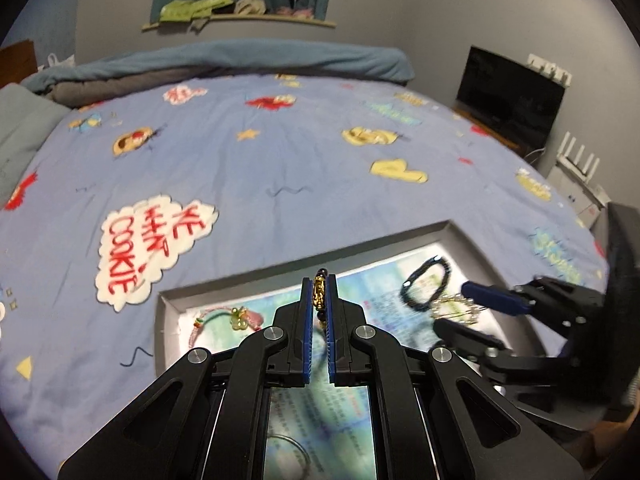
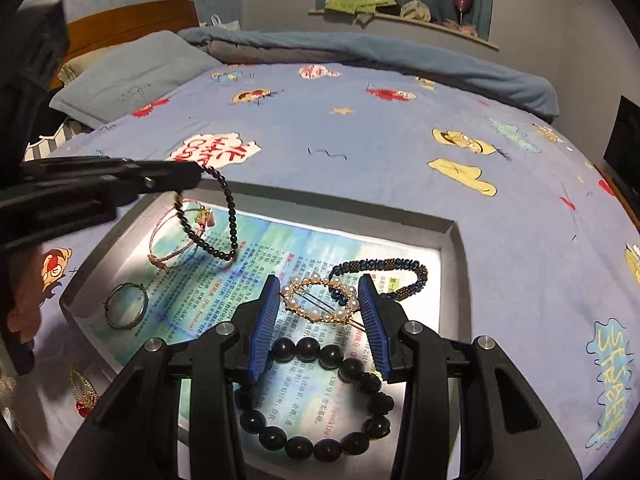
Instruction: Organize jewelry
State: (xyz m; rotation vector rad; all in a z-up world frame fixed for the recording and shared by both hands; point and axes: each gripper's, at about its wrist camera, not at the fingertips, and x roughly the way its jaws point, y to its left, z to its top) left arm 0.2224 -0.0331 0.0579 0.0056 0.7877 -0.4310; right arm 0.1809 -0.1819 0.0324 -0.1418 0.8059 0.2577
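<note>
left gripper [image 1: 319, 300]: clamped on thin beaded bracelet [image 2: 224, 216], upper left
right gripper [image 2: 320, 300]: jaws apart, empty
tip: lower slowly onto bare tray [image 2: 450, 236] paper, then release

The left tool [image 1: 319, 300] hides most of the thin beaded bracelet [image 1: 319, 289] it pinches, only a gold bead showing; the tool's arms cover the near part of the tray [image 1: 460, 232]; the ring [image 1: 294, 454] is blurred and half hidden; the large dark bead bracelet [image 2: 320, 400] disappears partly behind the right tool [image 2: 320, 316]; the paper's print is unreadable.
</note>
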